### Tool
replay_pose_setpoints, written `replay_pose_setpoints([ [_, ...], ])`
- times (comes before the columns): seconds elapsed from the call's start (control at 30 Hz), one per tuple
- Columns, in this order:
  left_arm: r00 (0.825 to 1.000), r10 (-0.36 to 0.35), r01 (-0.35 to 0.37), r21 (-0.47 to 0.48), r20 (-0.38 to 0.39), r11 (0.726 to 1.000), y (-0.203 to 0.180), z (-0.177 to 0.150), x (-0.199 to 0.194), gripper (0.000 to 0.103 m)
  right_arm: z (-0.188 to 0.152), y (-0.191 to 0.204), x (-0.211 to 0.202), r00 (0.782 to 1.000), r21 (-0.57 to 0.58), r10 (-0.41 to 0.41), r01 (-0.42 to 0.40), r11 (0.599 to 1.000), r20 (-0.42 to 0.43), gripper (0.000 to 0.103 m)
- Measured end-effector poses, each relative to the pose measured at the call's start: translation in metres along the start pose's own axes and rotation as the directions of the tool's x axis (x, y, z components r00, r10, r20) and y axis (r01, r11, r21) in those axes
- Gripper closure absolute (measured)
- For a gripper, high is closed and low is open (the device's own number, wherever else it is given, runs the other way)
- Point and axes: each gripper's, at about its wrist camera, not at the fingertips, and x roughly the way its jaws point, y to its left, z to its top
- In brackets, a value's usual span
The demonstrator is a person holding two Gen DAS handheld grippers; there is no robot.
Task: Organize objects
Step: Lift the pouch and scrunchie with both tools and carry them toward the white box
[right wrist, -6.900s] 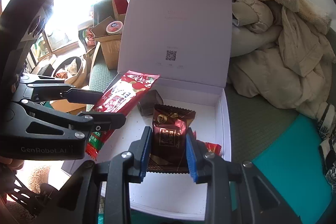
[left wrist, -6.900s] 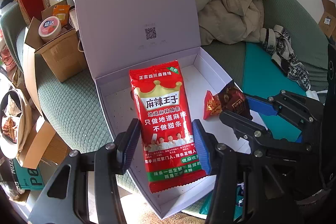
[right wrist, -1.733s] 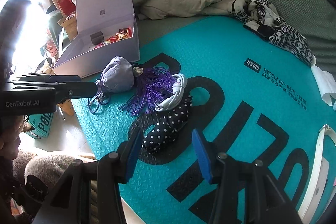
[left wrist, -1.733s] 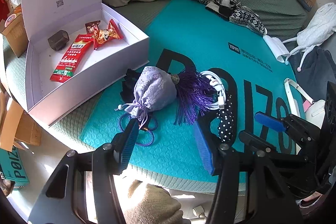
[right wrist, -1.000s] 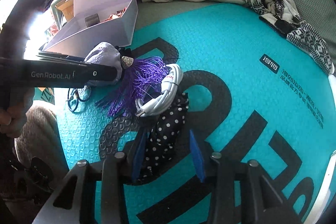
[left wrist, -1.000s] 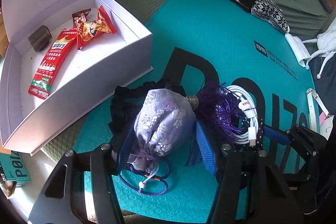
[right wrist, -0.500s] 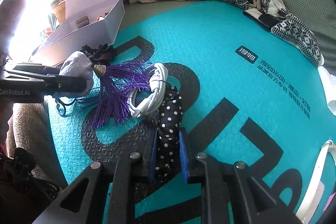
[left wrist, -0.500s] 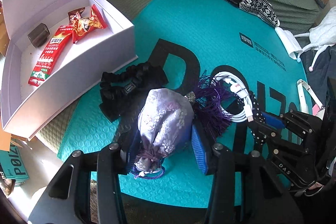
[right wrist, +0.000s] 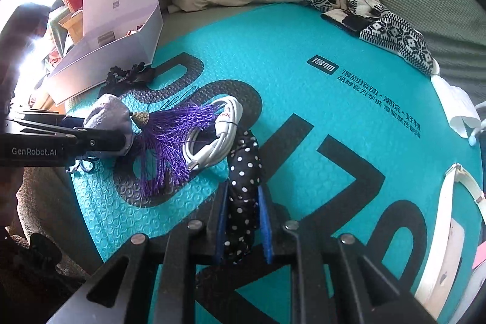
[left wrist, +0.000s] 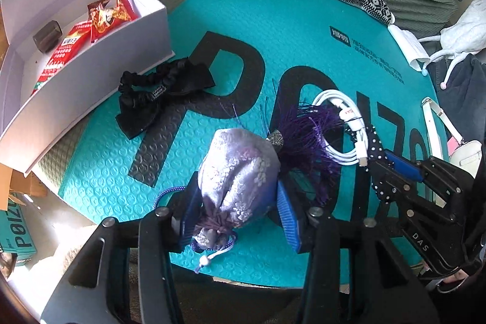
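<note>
- Our left gripper (left wrist: 237, 210) clamps a lilac brocade drawstring pouch (left wrist: 240, 178) with purple tassel, just above the teal foam mat (left wrist: 273, 20).
- Our right gripper (right wrist: 243, 220) pinches a black white-dotted fabric strip (right wrist: 244, 172).

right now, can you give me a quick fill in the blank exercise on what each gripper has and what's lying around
1. The left gripper is shut on a lavender ____ with a purple tassel.
2. The right gripper pinches a black cloth strip with white ____.
3. The coiled white ____ lies between the tassel and the strip.
4. The snack packets lie inside the open white ____.

Missing words: pouch; dots; cable; box
</note>
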Motion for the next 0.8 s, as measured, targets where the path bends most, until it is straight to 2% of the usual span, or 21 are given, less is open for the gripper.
replay_pose_setpoints([
  [0.13,1.0,0.015,-0.015,0.008,0.022,1.0,-0.003,-0.002,0.005,0.056,-0.004,0.0,0.004,1.0,0.011,-0.013,0.013,1.0,0.013,0.08],
  [0.3,0.999,0.038,-0.039,0.064,0.023,0.997,-0.016,-0.007,0.01,0.04,-0.006,0.008,0.005,0.998,-0.021,-0.041,0.042,0.999,0.037,0.071],
  [0.43,0.997,0.062,-0.065,0.078,0.037,0.995,-0.021,-0.01,0.01,0.039,-0.005,0.008,0.006,0.997,-0.02,-0.055,0.056,0.998,0.053,0.071],
  [0.47,0.997,0.06,-0.063,0.076,0.041,0.995,-0.021,-0.011,0.01,0.039,-0.005,0.008,0.006,0.997,-0.017,-0.056,0.057,0.998,0.054,0.071],
  [0.53,0.997,0.062,-0.065,0.08,0.043,0.995,-0.019,-0.012,0.009,0.042,-0.004,0.008,0.005,0.996,-0.023,-0.066,0.067,0.997,0.055,0.085],
  [0.57,0.996,0.083,-0.087,0.085,0.045,0.993,-0.019,-0.012,0.008,0.051,-0.004,0.008,0.005,0.997,-0.025,-0.063,0.064,0.998,0.055,0.085],
  [0.6,0.994,0.097,-0.101,0.086,0.049,0.991,-0.019,-0.013,0.008,0.054,-0.003,0.008,0.005,0.997,-0.024,-0.06,0.061,0.998,0.053,0.086],
  [0.7,0.995,0.084,-0.087,0.068,0.055,0.994,-0.014,-0.012,0.006,0.059,-0.001,0.003,0.0,0.997,0.009,-0.038,0.038,0.999,0.072,0.087],
  [0.8,0.996,0.062,-0.065,0.042,0.058,0.997,-0.008,-0.01,0.003,0.061,0.002,0.0,-0.005,0.996,0.023,-0.055,0.054,0.998,0.076,0.087],
])
